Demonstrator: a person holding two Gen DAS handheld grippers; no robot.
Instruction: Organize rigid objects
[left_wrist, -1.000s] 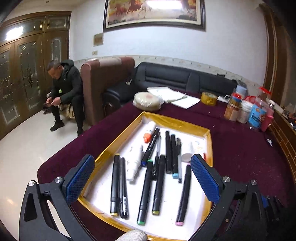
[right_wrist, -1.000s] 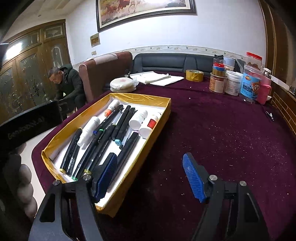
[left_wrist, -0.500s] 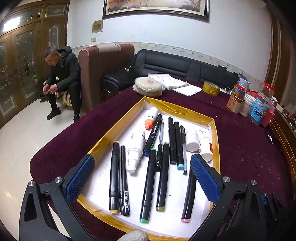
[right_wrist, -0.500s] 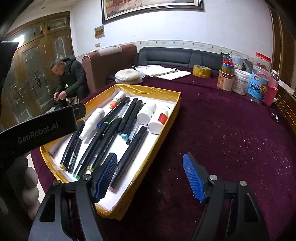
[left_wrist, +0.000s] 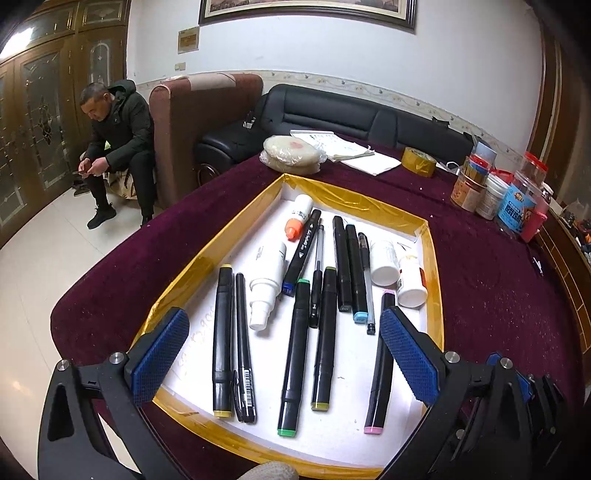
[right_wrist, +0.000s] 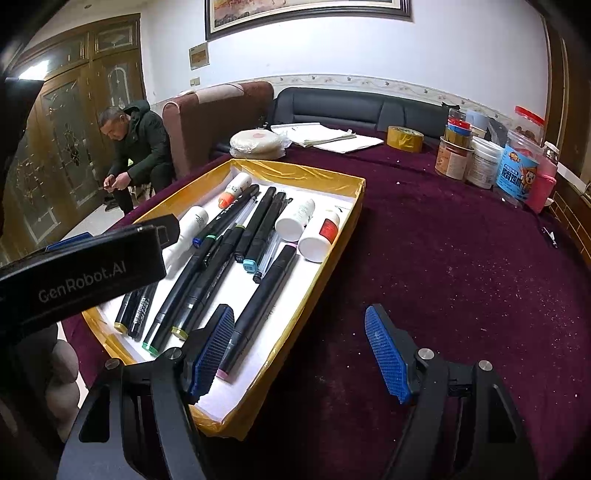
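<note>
Left wrist view: your left tongs (left_wrist: 280, 354) pulled back and up over tray (left_wrist: 430, 258), wide open, empty | right tongs (right_wrist: 299, 350) also gaping, empty, straddling tray's right wall | markers (left_wrist: 293, 354), pens, small bottles (left_wrist: 384, 258) all lie inside tray on table (right_wrist: 461, 277) | fits sorted or pre-sort.

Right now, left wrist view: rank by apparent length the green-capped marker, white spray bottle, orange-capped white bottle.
1. green-capped marker, clearly longest.
2. white spray bottle.
3. orange-capped white bottle, shortest looking, but it lies farthest from the camera, so the gap to the spray bottle is unsure.
</note>
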